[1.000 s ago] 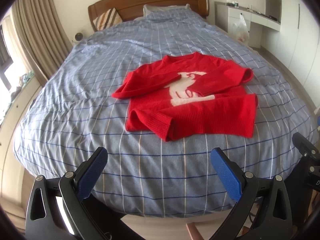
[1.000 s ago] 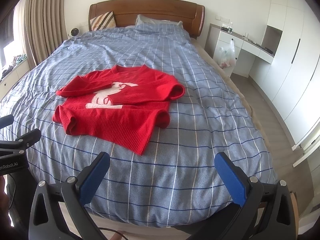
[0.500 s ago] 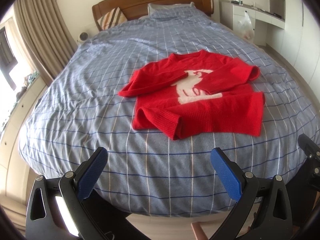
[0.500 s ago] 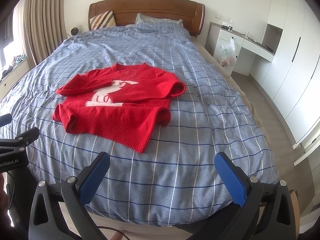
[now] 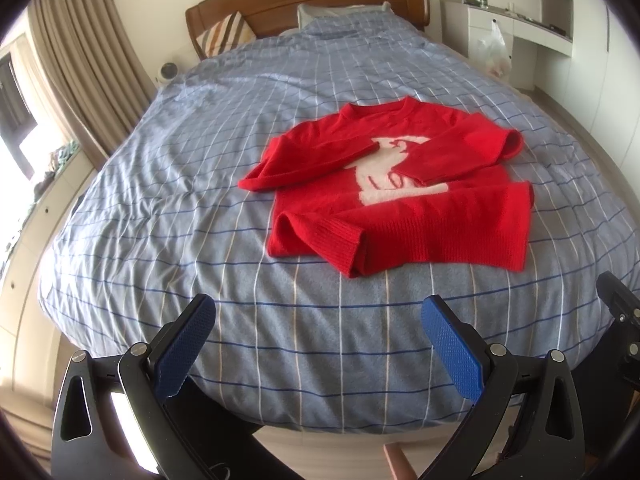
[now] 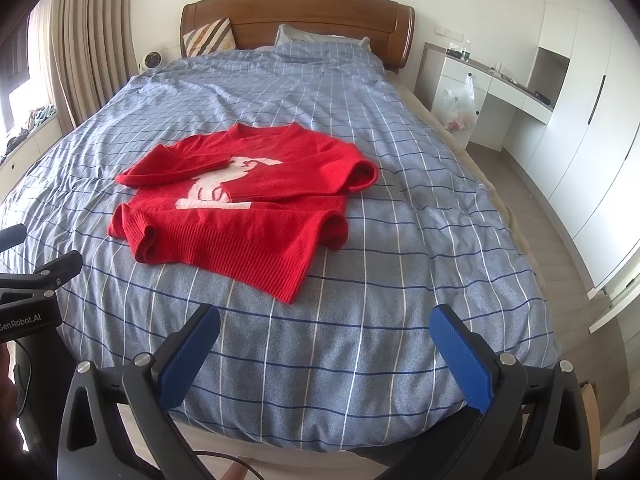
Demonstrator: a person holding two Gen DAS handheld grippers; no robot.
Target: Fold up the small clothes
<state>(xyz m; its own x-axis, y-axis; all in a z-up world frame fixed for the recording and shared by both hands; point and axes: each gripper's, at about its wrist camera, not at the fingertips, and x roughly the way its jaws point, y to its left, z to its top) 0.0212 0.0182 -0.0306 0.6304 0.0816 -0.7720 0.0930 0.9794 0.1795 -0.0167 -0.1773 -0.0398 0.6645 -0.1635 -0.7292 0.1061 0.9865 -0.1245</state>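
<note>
A small red sweater (image 5: 400, 196) with a white animal figure lies on the blue checked bed cover (image 5: 180, 200), both sleeves folded across its chest. It also shows in the right wrist view (image 6: 248, 208). My left gripper (image 5: 316, 312) is open and empty, held above the foot of the bed, short of the sweater's hem. My right gripper (image 6: 324, 320) is open and empty, also near the foot of the bed, to the right of the hem. The left gripper's body (image 6: 32, 292) shows at the right view's left edge.
A wooden headboard (image 6: 296, 16) with a striped cushion (image 6: 208, 36) and pillow stands at the far end. Curtains (image 5: 80, 60) hang on the left. A white desk with a plastic bag (image 6: 460, 104) and white wardrobes (image 6: 580, 120) line the right wall.
Both grippers have shifted slightly forward toward the bed; the sweater sits a little lower and nearer in both views. Both stay open. The sweater has not moved.
</note>
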